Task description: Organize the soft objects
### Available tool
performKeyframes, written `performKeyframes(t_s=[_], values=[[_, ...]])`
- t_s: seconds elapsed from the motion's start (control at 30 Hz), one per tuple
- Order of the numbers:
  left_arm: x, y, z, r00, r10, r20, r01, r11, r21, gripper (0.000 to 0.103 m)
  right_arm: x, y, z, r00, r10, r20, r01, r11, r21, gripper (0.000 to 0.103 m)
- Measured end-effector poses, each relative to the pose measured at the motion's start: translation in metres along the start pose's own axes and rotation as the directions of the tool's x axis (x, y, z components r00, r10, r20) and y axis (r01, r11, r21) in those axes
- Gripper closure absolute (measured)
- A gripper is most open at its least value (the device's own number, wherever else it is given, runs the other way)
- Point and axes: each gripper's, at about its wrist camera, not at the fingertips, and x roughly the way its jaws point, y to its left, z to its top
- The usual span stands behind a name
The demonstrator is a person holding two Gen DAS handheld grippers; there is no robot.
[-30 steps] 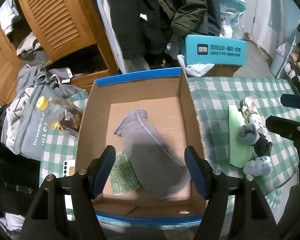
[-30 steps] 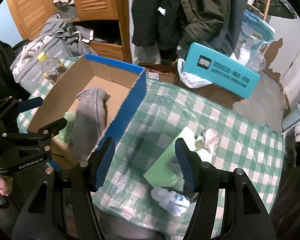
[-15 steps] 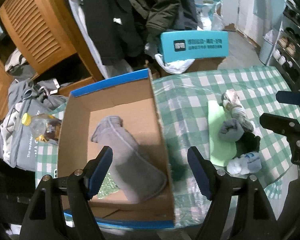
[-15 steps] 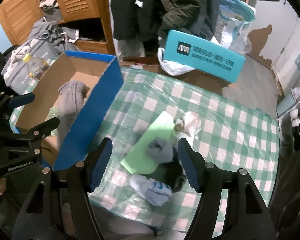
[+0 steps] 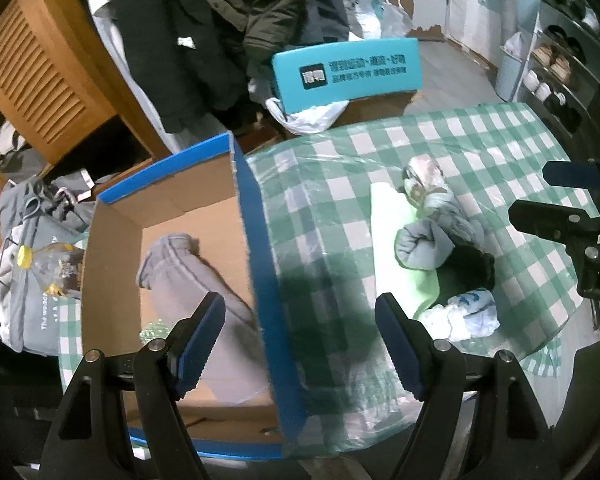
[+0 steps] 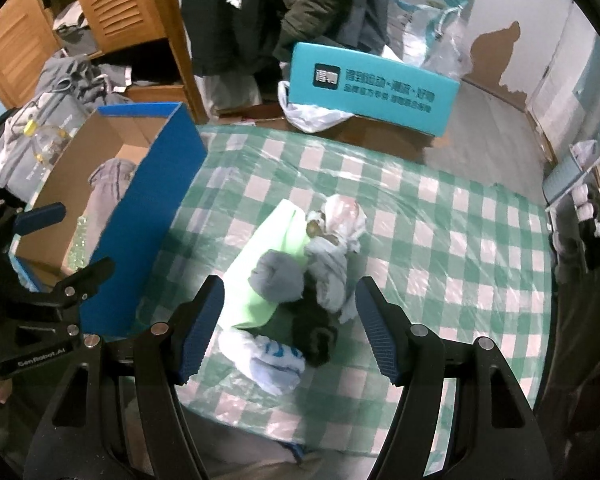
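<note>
- Left tool (image 5: 300,344): jaws apart, just been widening, nothing between them; it hangs above the blue wall of the cardboard box (image 5: 260,240).
- Grey sock (image 5: 188,272) lies inside the box, left of that tool.
- Right tool (image 6: 290,322): jaws apart, empty, over the sock pile (image 6: 300,280) and green cloth (image 6: 260,264) on the checked surface (image 6: 440,240).

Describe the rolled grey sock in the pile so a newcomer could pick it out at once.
Right of the cardboard box, on the checked tablecloth, lies a small pile. The grey sock rests on the green cloth. It alone is a plain grey ball; its neighbours are black, white-and-blue or patterned.
</note>
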Motion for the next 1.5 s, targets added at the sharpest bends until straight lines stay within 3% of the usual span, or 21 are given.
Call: performKeyframes(t_s=[0.47,1.1,1.5], values=[[0.029,-0.031,-0.002,0.996,-0.033,-0.085,0.036,0.999,0.035,0.024,0.014,-0.033,-0.022,0.999,-0.005,-0.040,0.007,0.998,0.058,0.035],[0.073,-0.056,0.015,0.984,-0.067,-0.163,0.073,0.997,0.032,0.022,0.067,-0.087,-0.043,0.990,-0.009,-0.144,0.039,0.979,0.201,0.035],[0.098,-0.058,0.022,0.977,-0.085,-0.198,0.090,0.996,0.015,0.022,0.101,-0.098,-0.043,0.981,0.017,-0.191,0.028,0.972,0.233,0.035]])
